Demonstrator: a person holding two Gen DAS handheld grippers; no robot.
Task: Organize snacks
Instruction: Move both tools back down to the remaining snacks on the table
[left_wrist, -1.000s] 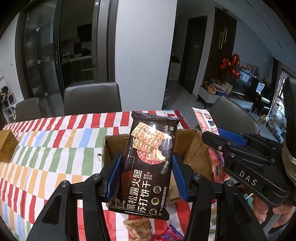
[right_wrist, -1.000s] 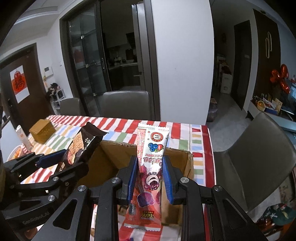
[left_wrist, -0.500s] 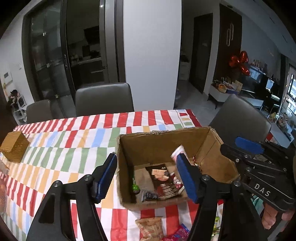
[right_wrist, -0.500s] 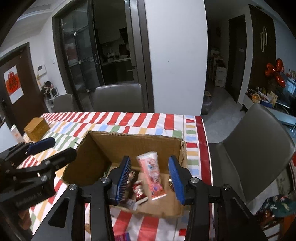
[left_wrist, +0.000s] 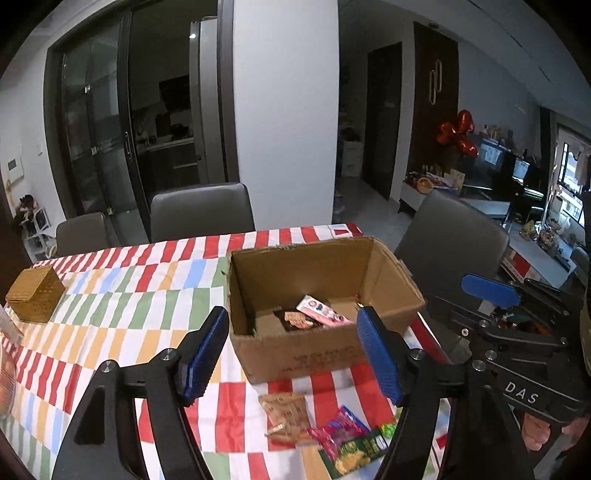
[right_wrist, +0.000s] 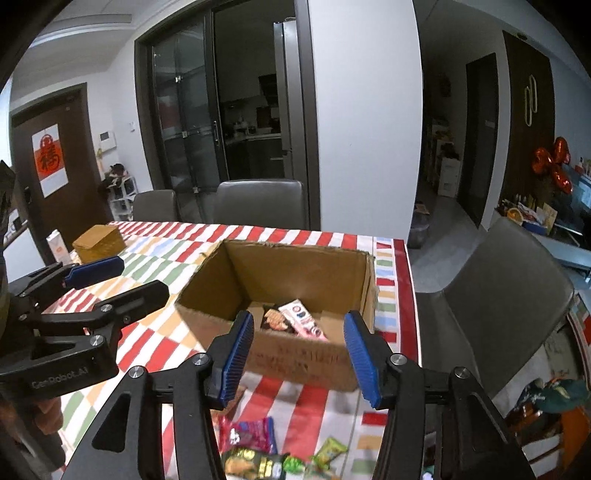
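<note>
An open cardboard box stands on the striped tablecloth. Inside it lie a dark cracker packet and a pink tube snack. My left gripper hovers in front of the box, its jaws opening with nothing between them. My right gripper is also in front of the box, jaws opening and empty. Loose snacks lie on the cloth nearer to me: a tan packet, a pink packet and a green packet.
A woven wicker box sits at the table's far left, with a white carton beside it. Grey chairs stand behind the table and another chair at its right side.
Both grippers let go of their snacks, the dark cracker packet and the pink tube, which now lie in the box. Both jaws widened and both grippers drew back from the box.
</note>
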